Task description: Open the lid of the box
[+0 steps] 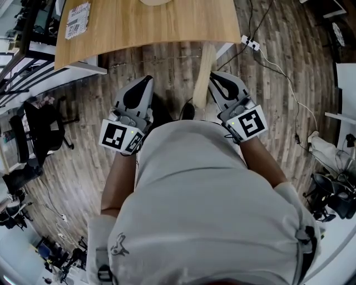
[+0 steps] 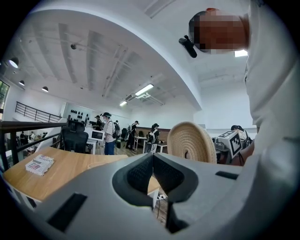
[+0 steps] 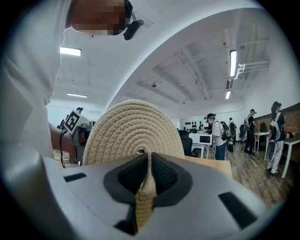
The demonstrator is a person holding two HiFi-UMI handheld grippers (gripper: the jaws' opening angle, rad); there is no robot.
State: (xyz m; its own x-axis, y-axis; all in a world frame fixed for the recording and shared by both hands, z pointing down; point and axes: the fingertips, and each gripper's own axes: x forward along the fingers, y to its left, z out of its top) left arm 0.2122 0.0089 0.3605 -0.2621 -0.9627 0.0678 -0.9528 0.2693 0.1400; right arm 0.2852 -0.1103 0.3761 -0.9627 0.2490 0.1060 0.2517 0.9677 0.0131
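A round lid of coiled beige rope (image 3: 133, 129) stands on edge, and my right gripper (image 3: 149, 157) is shut on its rim. In the head view the lid (image 1: 203, 72) shows edge-on as a pale strip between both grippers, just below the wooden table (image 1: 144, 28). My right gripper (image 1: 214, 77) holds it there. My left gripper (image 1: 146, 82) is to the lid's left, apart from it. The left gripper view has its jaws (image 2: 153, 157) shut on nothing, with the lid (image 2: 192, 140) off to the right. A pale round rim (image 1: 158, 1), cut off by the picture's top edge, lies on the table.
A printed booklet (image 1: 78, 21) lies on the table's left end. A power strip (image 1: 250, 43) and cables run over the wood floor at the right. A black office chair (image 1: 39, 125) stands at the left. Several people stand among desks far back (image 2: 108, 133).
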